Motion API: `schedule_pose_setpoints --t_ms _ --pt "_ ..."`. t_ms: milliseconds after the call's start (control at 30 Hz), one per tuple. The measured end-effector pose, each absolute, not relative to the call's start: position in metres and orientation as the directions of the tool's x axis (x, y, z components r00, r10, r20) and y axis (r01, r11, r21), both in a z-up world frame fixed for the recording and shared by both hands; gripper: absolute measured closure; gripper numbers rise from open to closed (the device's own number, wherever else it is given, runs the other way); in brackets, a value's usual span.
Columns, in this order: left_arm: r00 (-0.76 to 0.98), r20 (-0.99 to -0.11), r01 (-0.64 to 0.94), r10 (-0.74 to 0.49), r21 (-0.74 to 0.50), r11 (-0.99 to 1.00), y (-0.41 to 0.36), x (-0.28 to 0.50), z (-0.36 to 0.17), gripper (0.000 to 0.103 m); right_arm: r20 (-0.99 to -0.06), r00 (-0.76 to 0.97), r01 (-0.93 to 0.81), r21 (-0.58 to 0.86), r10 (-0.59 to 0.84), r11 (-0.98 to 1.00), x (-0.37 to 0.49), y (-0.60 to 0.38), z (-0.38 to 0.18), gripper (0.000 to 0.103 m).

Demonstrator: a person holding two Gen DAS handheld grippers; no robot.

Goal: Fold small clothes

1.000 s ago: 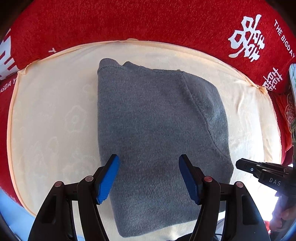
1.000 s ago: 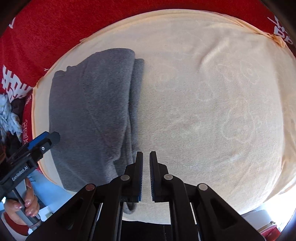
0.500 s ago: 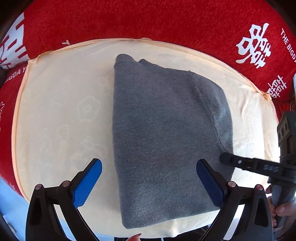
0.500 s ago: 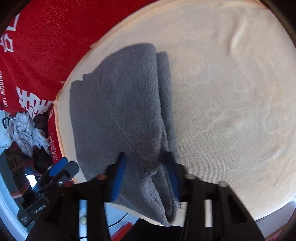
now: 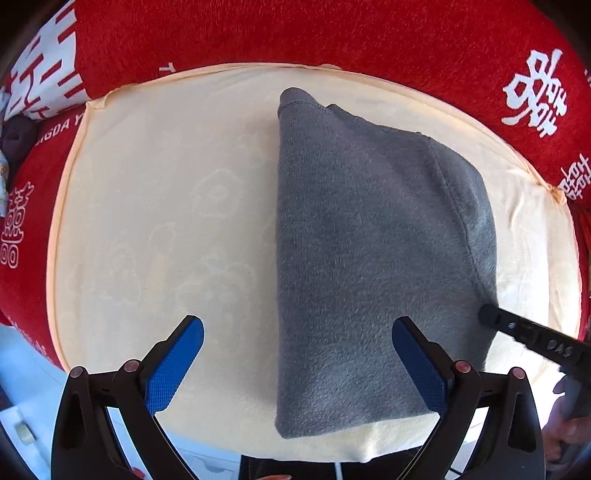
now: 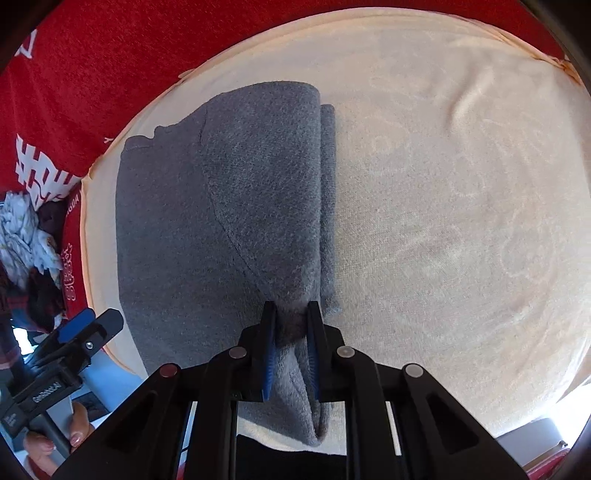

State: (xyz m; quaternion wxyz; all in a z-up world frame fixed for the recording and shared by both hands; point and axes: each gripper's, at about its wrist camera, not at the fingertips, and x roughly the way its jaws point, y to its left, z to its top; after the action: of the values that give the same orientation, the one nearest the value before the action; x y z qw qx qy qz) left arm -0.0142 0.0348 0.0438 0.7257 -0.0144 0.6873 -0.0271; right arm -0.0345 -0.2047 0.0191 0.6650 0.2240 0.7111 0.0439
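The grey garment [image 5: 373, 258], folded, is lying on a cream cushion [image 5: 166, 221] with red fabric [image 5: 295, 33] bordering it from 9 to 3 o'clock. In the left wrist view the left gripper [image 5: 297, 354] is hovering with its blue-padded jaws spread wide, one pad over bare cushion, the other over the cloth. The right gripper [image 6: 290, 314] is clenching the garment's near folded edge at 6 o'clock in its own view.
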Motion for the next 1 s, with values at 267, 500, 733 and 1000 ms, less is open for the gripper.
schedule_pose_setpoints --t_ms 267,500,733,1000 --pt "0.009 -0.995 0.01 -0.095 -0.095 0.995 0.035 -0.026 0.054 0.001 -0.946 -0.027 0.25 0.306 0.323 0.919 -0.042 -0.206 0.049 0.086" --pt "0.013 -0.995 0.052 -0.096 -0.095 0.994 0.03 -0.035 0.083 0.001 -0.96 -0.024 0.214 0.268 0.279 0.939 -0.049 -0.193 0.084 0.046" --pt "0.022 -0.997 0.078 -0.076 -0.074 0.994 0.031 -0.045 0.113 0.001 -0.974 -0.011 0.204 0.219 0.226 0.954 -0.057 -0.185 0.117 0.021" --pt "0.063 -0.998 0.103 -0.019 -0.012 0.995 0.035 -0.055 0.148 0.001 -0.993 0.017 0.147 0.12 0.118 0.982 -0.068 -0.174 0.153 0.0"
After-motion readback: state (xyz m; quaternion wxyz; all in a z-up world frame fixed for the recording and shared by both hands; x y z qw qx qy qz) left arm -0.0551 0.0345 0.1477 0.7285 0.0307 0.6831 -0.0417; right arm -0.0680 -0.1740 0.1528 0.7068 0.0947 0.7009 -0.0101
